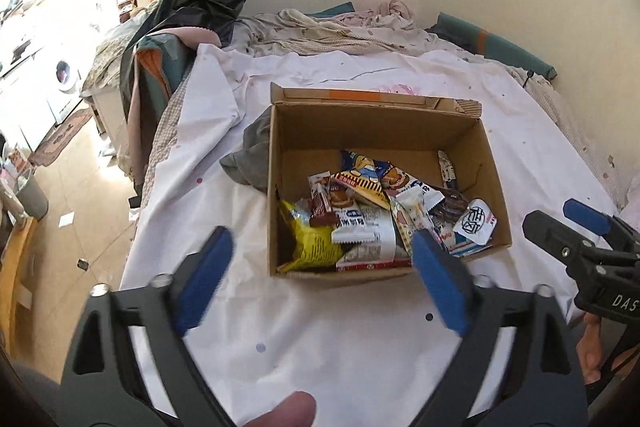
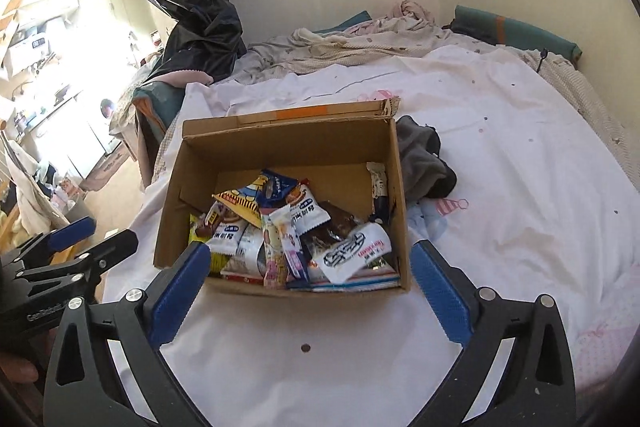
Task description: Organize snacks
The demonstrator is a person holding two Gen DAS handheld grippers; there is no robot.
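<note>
1. Your left gripper [image 1: 320, 283] was tilted downward over the bed sheet [image 1: 340, 347], its blue pads spread wide with nothing between them.
2. Your right gripper [image 2: 310, 291] had the same downward tilt, jaws wide apart and empty.
3. The cardboard box [image 2: 280, 143] sat on the sheet just ahead of both grippers, flaps up, untouched by either.
4. The snack packets [image 2: 288, 235] lay heaped inside the box, crowded toward its near wall.
5. A grey cloth [image 2: 424, 163] lay against the box's far side, ahead and right of your right gripper.
6. From the left wrist view, your right gripper showed at the right edge, beside the box.
</note>
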